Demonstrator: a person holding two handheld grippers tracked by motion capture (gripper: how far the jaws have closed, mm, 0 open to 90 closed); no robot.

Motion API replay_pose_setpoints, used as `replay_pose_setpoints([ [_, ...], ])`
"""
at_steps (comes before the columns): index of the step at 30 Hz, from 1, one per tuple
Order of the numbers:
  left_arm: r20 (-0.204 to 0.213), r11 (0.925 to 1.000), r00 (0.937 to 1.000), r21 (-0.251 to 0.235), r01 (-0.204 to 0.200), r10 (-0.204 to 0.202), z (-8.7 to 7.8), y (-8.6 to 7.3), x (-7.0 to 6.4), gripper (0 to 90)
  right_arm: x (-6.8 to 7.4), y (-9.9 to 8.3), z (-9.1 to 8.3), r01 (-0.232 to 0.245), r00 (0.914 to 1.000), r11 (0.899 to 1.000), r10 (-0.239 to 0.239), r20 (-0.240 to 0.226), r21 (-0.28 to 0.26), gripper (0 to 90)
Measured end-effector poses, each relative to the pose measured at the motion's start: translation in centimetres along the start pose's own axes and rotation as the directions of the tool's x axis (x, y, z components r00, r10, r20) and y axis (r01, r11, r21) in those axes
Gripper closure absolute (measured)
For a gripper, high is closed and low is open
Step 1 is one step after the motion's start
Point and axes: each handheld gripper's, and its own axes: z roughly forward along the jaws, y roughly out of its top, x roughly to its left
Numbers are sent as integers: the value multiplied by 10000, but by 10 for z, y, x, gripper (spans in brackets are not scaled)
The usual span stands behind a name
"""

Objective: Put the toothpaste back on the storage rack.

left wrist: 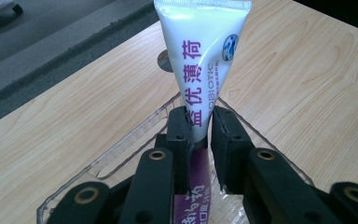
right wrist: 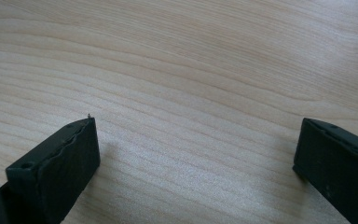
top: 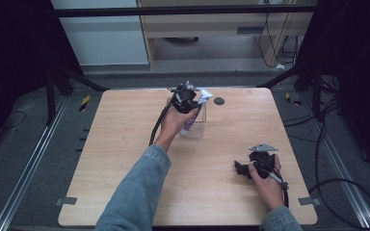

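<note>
The left tongs [left wrist: 198,128] pinch a white-and-purple tube [left wrist: 200,60] over a clear box [top: 196,120] at the bench's [top: 125,144] far middle; its long axis slants, crimped end up and away. The right tongs [right wrist: 196,154] gape empty above bare wood.

We look along the left gripper [left wrist: 198,126], its two black jaws clamped on the middle of a white toothpaste tube [left wrist: 200,56] printed with purple Chinese characters. The tube's crimped flat end points away from us; its purple lower part runs down between the jaws. Beneath sits a clear plastic container [left wrist: 121,149], into which the tube seems to dip, though glare blurs its rim. A light wooden table [left wrist: 307,84] lies around it
</note>
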Motion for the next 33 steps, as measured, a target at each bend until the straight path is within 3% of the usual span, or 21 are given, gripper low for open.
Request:
replay_pose_setpoints([
  [19,-55,9999,10000,-165,-21,20,-8,2,0,767,0,0,0,4,10000,10000,-4,12,21,3],
  [33,-227,9993,9993,-237,-298,292,-18,8,-5,756,0,0,0,-43,10000,10000,43,-34,12,4],
])
